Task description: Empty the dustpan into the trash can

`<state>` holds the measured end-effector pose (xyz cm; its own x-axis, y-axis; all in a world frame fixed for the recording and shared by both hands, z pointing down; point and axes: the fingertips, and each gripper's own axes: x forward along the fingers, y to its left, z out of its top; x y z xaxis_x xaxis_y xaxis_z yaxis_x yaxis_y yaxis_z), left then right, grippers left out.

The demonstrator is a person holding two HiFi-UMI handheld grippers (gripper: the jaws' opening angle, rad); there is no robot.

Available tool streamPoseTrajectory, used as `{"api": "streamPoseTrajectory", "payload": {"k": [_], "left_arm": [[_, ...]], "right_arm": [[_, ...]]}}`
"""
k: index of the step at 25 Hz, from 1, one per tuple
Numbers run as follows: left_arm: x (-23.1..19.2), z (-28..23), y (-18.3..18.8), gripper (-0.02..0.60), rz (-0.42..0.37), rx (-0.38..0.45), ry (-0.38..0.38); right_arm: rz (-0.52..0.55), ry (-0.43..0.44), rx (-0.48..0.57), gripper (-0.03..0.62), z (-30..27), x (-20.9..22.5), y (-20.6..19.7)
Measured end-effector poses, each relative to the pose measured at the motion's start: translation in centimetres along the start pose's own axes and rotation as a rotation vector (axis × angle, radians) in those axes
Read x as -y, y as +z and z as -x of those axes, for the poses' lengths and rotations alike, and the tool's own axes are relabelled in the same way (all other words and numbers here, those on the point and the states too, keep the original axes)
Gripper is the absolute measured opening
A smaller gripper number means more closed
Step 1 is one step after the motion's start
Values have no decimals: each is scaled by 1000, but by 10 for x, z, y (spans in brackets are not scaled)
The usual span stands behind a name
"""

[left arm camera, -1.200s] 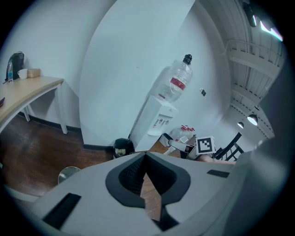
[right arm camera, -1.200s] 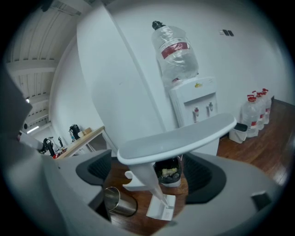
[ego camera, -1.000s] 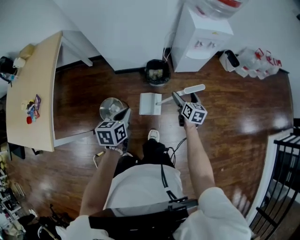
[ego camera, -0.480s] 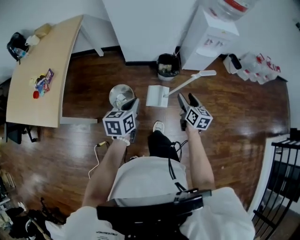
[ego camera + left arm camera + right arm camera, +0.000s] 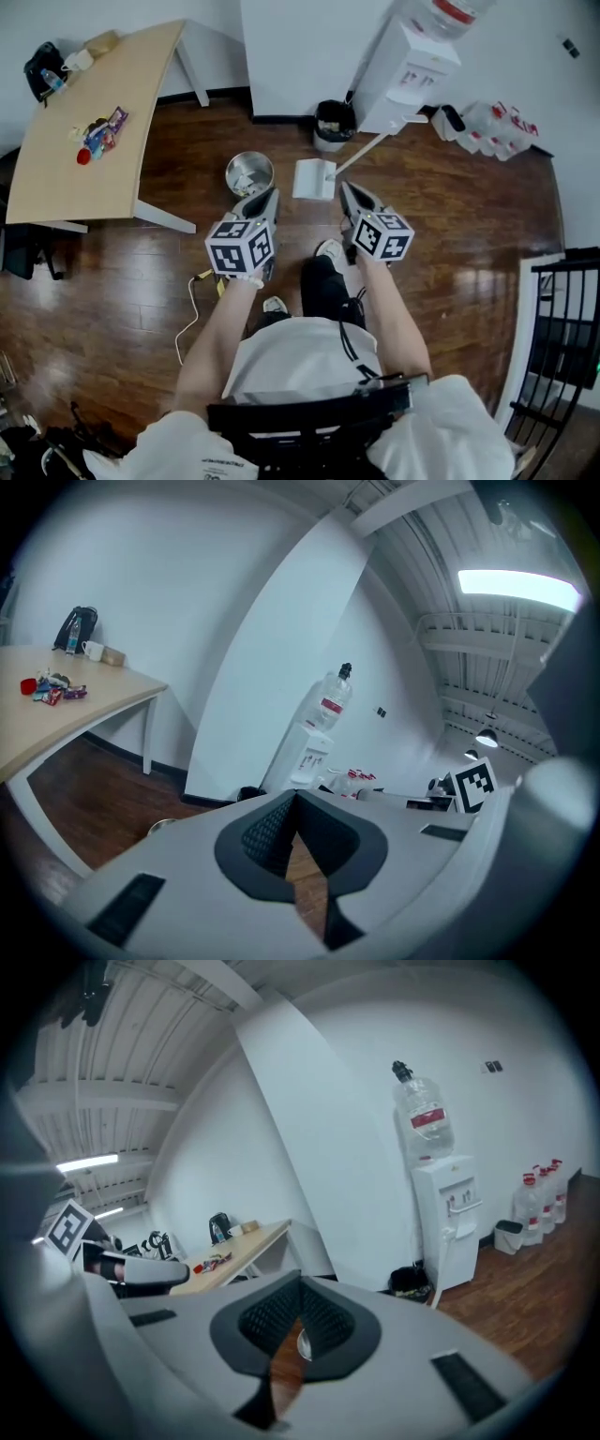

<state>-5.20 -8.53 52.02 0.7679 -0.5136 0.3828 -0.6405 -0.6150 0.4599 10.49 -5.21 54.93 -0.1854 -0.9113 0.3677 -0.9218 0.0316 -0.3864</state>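
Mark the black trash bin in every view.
Head view: black trash bin, top centre, at the wall, left of the water dispenser.
Left gripper view: bin low, left of centre.
Right gripper view: bin lower right of centre.
Shared landmark: the water dispenser beside it.

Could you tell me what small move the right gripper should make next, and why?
Probably open the right gripper and reach down to the dustpan's handle: its jaws are shut on nothing, and the dustpan stands untouched on the floor beside the silver trash can.
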Motion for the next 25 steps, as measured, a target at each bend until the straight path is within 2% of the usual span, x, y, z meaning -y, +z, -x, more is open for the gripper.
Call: {"api": "streamPoseTrajectory", "payload": {"k": [3,8,14,21,25], "left_arm": [[8,23,-1,-5,-10,23,-14],[21,40,5,-5,3,65,-21],[38,38,5,-5,19,77,-31],[58,31,-6,-5,14,70,-17],[66,27,-8,-5,11,68,-15]], "right_arm": [[59,19,-1,2,25,-34,3],[85,20,13,0,58,-54,13],[4,16,7,0,70,-54,2],[-10,4,41,0,87,-34,12],[-9,13,26,0,88,-33,9]]}}
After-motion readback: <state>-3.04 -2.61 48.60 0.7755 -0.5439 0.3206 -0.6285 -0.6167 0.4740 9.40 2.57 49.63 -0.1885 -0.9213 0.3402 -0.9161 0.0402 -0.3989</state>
